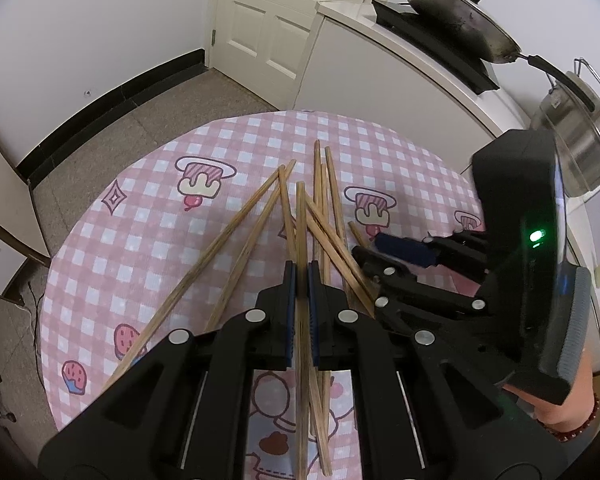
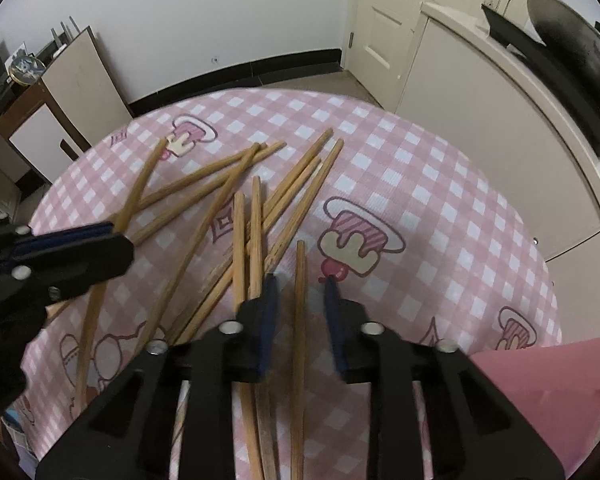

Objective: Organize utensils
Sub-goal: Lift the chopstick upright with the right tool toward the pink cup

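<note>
Several wooden chopsticks lie crossed in a loose pile on the pink checked tablecloth; they also show in the right wrist view. My left gripper is shut on one chopstick that runs straight between its blue pads. It shows at the left in the right wrist view. My right gripper is open, its fingers on either side of a single chopstick without touching it. The right gripper shows at the right in the left wrist view.
A white counter with a black stove and a wok stands behind the round table, a steel pot beside it. A pink sheet lies at the table's right edge. A white door and cabinets stand beyond.
</note>
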{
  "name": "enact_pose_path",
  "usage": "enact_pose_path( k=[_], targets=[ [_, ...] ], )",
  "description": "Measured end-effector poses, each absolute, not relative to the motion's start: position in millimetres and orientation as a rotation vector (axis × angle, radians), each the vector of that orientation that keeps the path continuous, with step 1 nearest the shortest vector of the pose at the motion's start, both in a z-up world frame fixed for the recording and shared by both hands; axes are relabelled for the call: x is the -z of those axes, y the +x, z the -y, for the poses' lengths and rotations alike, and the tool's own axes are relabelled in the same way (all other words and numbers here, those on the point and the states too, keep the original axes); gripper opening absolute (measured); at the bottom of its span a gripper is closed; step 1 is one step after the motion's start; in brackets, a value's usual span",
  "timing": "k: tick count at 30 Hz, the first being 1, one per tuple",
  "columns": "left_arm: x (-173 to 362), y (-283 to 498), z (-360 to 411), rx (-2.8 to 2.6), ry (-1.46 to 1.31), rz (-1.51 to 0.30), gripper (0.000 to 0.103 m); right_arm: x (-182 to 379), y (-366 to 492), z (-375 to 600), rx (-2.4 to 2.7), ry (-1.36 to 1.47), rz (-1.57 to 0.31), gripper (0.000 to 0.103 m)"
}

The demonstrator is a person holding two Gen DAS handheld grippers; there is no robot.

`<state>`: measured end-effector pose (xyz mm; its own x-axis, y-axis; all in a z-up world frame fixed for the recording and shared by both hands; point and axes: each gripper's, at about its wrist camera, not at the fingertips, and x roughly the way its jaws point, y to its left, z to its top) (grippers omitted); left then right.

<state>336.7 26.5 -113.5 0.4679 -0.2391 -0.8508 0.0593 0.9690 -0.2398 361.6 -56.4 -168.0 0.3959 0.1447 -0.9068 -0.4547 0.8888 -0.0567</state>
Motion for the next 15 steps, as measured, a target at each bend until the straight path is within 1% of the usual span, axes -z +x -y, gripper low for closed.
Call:
enact_pose_path(
  k=[1,2,7,15],
  targets=[
    [113,337,-27,0.186,-0.19,-1.072,0.006,168,362,57,-0.384,-0.318,-1.103,0.006],
    [113,337,-27,0.189,-0.194,-1.072,0.006,167,362,58,-0.382,-0.317,-1.1,0.004],
    [97,329,-25,0.217,-0.193,-1.039,0.006,138,345,65,-0.383,-0.302,-1.0,0.004],
    [41,297,-14,0.3,-0.195,-0.912,0.006,63,301,86,-0.416,-0.237,-0.813,0.004]
  ],
)
